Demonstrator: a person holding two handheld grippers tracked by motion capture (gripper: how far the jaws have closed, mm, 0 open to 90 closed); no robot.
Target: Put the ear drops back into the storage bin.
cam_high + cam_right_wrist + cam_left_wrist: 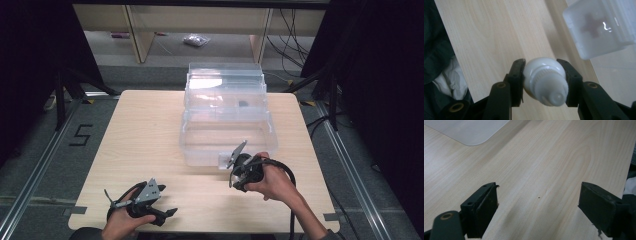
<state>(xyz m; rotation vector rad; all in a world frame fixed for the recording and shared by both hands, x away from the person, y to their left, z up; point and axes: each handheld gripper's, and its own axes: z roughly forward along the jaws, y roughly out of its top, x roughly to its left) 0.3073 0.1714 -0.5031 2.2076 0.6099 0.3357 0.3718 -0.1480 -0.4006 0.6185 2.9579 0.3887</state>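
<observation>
We see a white bottle (pixel 545 81) clamped between the jaws of the right gripper (pixel 545 82), cap toward the camera | held just near of the clear plastic box (pixel 227 112) at the table's (pixel 145 135) right | left gripper (pixel 537 207) at the near left, jaws wide apart over bare wood

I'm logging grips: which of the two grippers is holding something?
The right gripper: its fingers clamp a white bottle. The left gripper is open over bare table.

White plastic bottle (pixel 544 81) — ribbed cap toward camera — clamped above the table.
</observation>
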